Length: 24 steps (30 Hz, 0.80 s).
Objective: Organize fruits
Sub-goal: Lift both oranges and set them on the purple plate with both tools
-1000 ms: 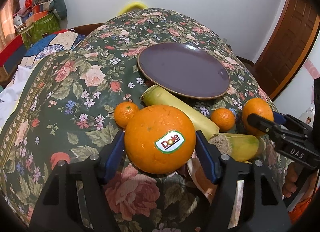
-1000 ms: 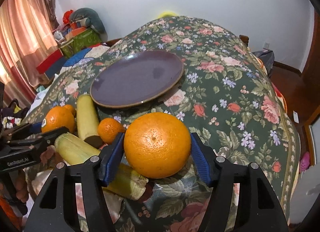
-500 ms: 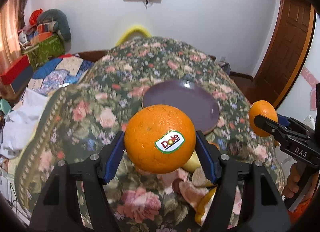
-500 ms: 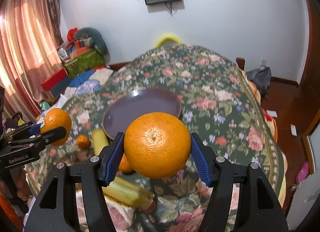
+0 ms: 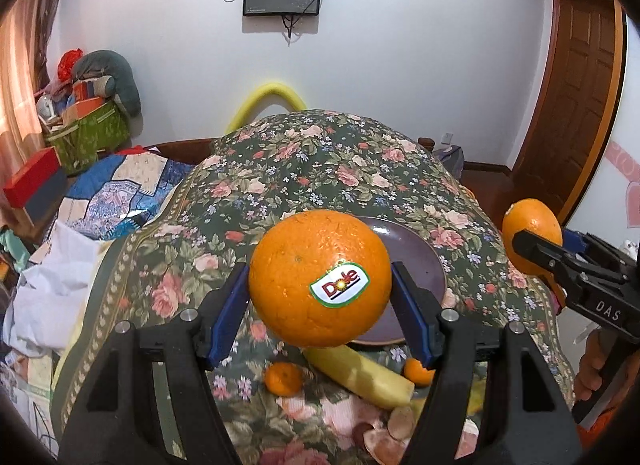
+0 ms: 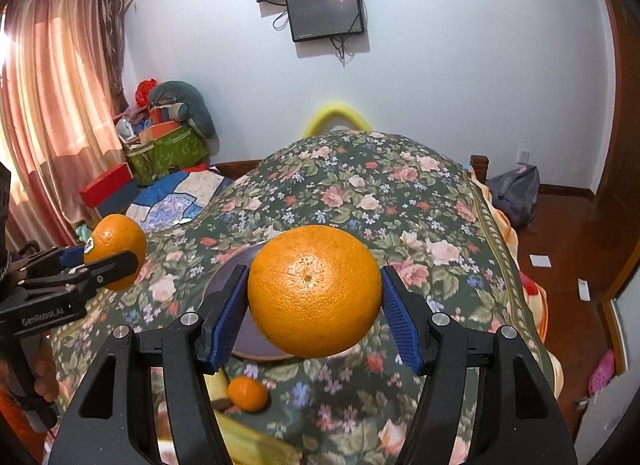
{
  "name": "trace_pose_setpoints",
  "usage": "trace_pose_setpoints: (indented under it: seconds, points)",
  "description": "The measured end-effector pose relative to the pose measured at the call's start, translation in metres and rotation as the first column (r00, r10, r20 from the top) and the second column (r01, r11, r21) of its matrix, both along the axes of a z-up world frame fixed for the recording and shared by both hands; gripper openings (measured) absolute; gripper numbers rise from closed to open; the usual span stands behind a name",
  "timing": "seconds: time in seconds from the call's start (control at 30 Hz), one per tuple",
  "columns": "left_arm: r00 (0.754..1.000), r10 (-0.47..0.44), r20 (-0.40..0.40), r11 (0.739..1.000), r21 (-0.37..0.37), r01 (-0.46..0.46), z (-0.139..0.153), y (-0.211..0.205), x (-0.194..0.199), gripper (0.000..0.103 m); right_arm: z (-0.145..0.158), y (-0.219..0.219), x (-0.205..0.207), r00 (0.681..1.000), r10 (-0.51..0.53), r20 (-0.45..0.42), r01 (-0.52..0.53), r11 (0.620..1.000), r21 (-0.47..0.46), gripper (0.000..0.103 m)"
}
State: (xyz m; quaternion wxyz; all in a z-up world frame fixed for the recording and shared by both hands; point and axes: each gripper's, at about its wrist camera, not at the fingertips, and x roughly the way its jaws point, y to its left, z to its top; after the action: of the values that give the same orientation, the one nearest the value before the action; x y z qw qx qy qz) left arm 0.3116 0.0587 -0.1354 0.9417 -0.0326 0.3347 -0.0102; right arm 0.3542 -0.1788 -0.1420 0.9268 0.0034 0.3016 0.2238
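Observation:
My left gripper [image 5: 320, 285] is shut on a large orange with a Dole sticker [image 5: 312, 269] and holds it high above the floral table. My right gripper [image 6: 314, 291] is shut on a second large orange [image 6: 314, 289], also raised. Each gripper shows in the other's view: the right one at the right edge [image 5: 532, 239], the left one at the left edge [image 6: 114, 251]. The dark purple plate [image 5: 416, 261] lies on the table below, partly hidden behind the oranges; it also shows in the right wrist view [image 6: 232, 273].
On the table near the front lie two small mandarins [image 5: 283, 379] [image 5: 418, 371], yellow corn cobs [image 5: 360, 373] and a brown root piece [image 5: 400, 423]. One mandarin [image 6: 247, 393] and corn [image 6: 256, 445] show in the right wrist view. A bed with clutter stands to the left.
Both grippers have lifted their oranges well up from the table; the plate and the remaining produce now appear smaller and lower in both views.

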Motion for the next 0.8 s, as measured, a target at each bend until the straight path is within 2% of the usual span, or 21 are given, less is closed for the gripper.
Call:
trace_pose_setpoints:
  seconds: [0.23,0.53,0.8]
  points:
    - [0.999,-0.013,-0.045,1.0,0.014,0.014,-0.02,-0.002,0.027,0.068,-0.01,0.007,0.03,1.0,-0.01,-0.019,0.01,1.0,-0.008,0.061]
    - [0.993,-0.027,-0.115,1.0,0.001,0.027,-0.049,-0.002,0.066,0.068,-0.035,0.027,0.065,0.998,0.003,-0.066,-0.007,0.998,-0.066,0.061]
    - [0.98,-0.037,-0.193,0.999,-0.014,0.035,-0.077,0.003,0.1,0.068,-0.059,0.042,0.098,0.988,0.04,-0.149,-0.054,0.994,-0.091,0.061]
